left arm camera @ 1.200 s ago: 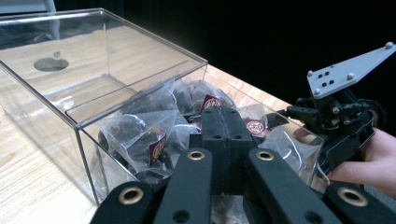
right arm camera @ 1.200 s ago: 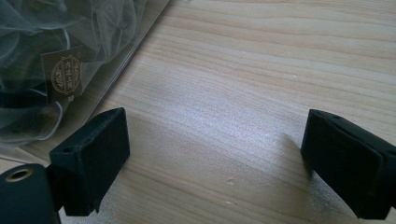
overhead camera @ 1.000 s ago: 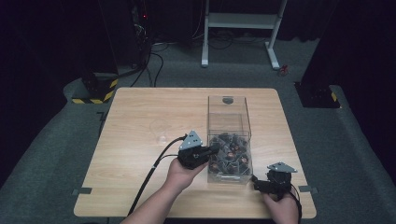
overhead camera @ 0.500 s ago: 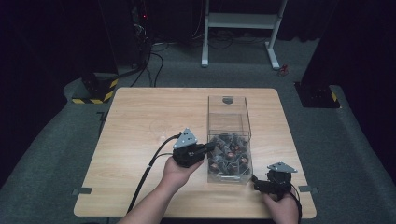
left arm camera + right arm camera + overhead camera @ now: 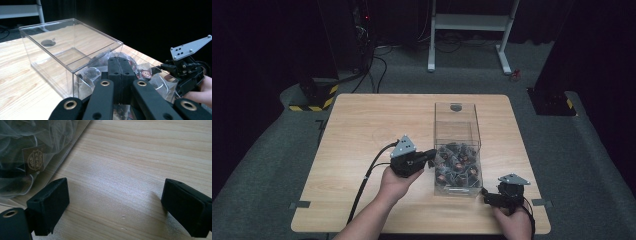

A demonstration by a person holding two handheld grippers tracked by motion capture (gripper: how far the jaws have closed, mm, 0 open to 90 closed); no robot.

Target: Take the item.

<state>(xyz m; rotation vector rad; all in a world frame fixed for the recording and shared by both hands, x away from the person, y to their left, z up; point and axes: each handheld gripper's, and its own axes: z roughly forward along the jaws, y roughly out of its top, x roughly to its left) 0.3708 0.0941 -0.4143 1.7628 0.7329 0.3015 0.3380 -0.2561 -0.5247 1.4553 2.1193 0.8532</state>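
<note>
We see a clear plastic box [image 5: 457, 145] standing on a wooden table [image 5: 362, 130], its near end packed with small sweets in crinkly clear wrappers [image 5: 457, 165] and its far end bare. The left gripper [image 5: 428, 156] sits just beside the box's left wall, at the level of the sweets. In the left gripper view its two black jaws are pressed flat together with nothing between them, and the box [image 5: 72, 50] rises directly ahead of the tips, with the wrapped sweets [image 5: 147, 75] just beyond and to either side.

The right gripper [image 5: 486, 196] rests low on the table just off the box's near right corner. In the right gripper view its jaws stand wide apart over bare wood, holding nothing, and the box wall with a wrapped sweet [image 5: 35, 160] behind it lies just past the left-hand jaw.

Beyond the table we see dark carpet [image 5: 592, 165] and a white metal frame [image 5: 472, 30].
</note>
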